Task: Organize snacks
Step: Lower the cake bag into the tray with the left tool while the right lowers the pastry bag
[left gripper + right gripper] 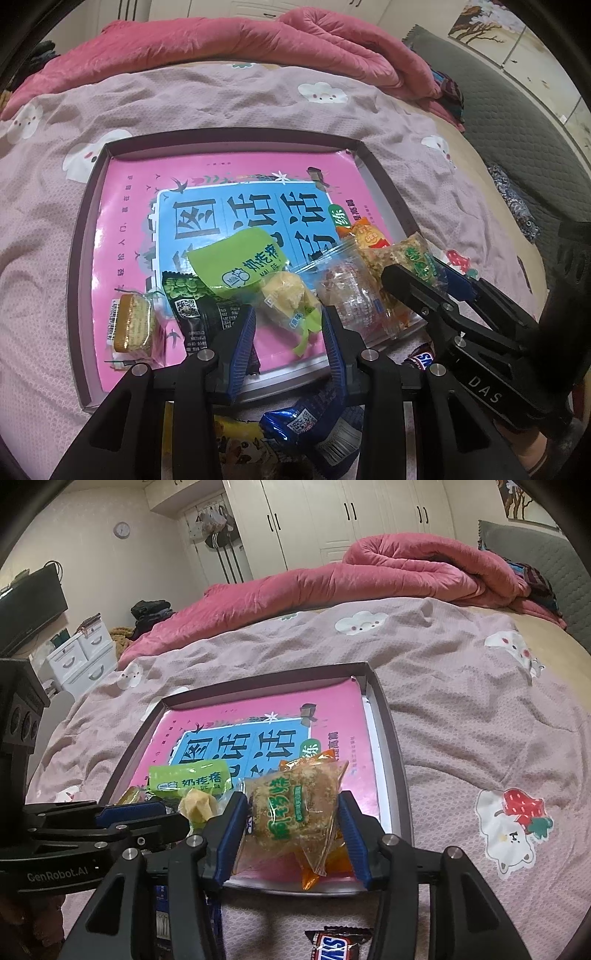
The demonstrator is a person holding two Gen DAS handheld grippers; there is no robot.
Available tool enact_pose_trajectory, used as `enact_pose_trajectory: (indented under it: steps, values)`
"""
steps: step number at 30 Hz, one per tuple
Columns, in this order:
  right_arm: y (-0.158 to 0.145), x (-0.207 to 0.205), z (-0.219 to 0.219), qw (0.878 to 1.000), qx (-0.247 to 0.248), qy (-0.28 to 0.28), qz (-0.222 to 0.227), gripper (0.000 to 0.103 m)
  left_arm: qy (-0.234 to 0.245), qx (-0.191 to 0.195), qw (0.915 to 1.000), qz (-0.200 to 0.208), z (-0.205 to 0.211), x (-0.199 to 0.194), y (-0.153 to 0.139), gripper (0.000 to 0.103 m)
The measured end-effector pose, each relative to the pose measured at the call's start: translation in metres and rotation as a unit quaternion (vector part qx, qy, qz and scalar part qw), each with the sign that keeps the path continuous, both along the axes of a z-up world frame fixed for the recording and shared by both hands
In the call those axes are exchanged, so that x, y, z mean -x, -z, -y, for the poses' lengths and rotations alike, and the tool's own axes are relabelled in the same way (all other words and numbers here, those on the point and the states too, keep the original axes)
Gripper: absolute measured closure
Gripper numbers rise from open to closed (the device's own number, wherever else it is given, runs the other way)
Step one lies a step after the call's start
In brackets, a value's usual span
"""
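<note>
The right claw (291, 834) has its blue pads on either side of a clear packet of brown crumbly cake (295, 808) with green lettering; whether the pads press it cannot be told. The packet sits at the near right corner of a shallow dark-rimmed tray (391, 746), over an orange-wrapped snack (314, 871). The left claw (288, 347) is spread open above a yellow wrapped sweet (286, 295), not touching it. Nearby in the tray lie a green pouch (240, 267) and a black pea packet (195, 306). The tray rests on a bed (461, 720), with a Snickers bar (334, 945) outside it.
</note>
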State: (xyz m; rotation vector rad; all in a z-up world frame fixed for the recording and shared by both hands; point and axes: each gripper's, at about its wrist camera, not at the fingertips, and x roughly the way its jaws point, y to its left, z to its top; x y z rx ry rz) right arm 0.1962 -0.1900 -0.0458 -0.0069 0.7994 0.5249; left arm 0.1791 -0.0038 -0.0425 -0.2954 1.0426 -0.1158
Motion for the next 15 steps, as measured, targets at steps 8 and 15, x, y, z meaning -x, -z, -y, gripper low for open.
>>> enact_pose_trajectory:
  steps: [8, 15]
  values:
    - [-0.001, 0.0007, -0.0009, 1.0, 0.007, 0.001, 0.003, 0.049, -0.002, 0.001, 1.0, 0.002, -0.0017, 0.0015, -0.0027, 0.065]
    - [-0.0013, 0.0, 0.0032, 1.0, 0.005, 0.014, 0.002, 0.045, -0.005, 0.001, 1.0, 0.006, -0.0045, 0.0037, -0.0076, 0.065]
